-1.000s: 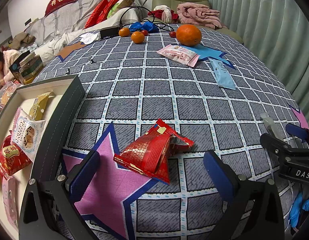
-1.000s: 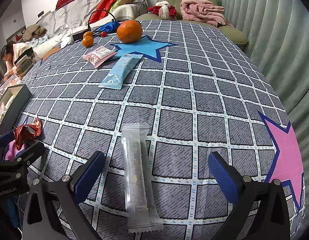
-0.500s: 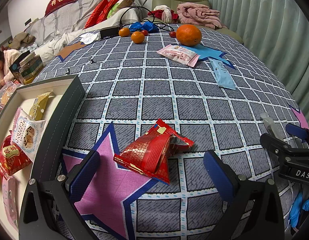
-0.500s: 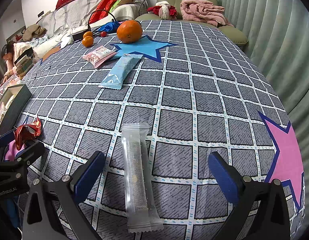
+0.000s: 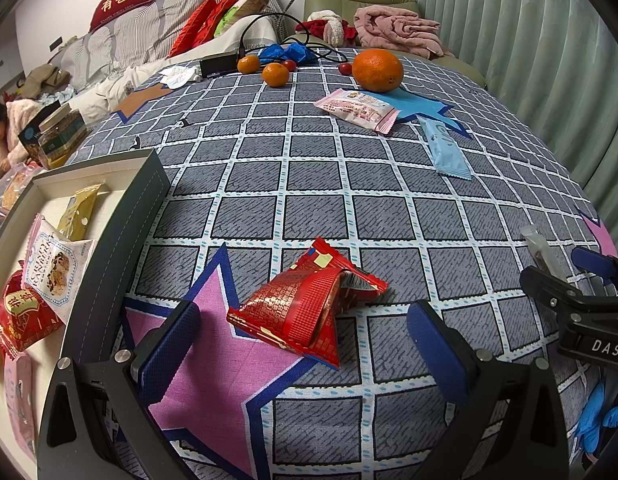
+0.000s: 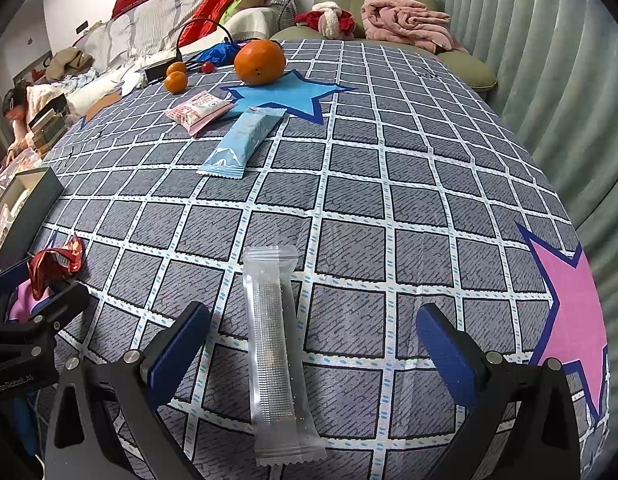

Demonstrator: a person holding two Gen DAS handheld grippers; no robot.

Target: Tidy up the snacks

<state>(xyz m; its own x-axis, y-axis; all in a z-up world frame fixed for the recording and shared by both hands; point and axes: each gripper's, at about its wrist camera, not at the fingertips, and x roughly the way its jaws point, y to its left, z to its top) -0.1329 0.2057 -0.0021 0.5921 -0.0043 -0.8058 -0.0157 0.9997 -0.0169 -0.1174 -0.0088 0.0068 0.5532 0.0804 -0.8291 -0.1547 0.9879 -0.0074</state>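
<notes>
A crumpled red snack packet lies on the checked tablecloth, just ahead of my left gripper, which is open with nothing held. A grey box at the left holds several snack packets. In the right wrist view a clear long stick packet lies between the open fingers of my right gripper, resting on the cloth. Farther back lie a light blue packet and a pink packet. The red packet shows again at the left, by the other gripper.
A large orange and two small oranges sit at the far side, near a black cable and blue bag. A sofa with cushions, an armchair and a curtain lie beyond. A person is at the far left.
</notes>
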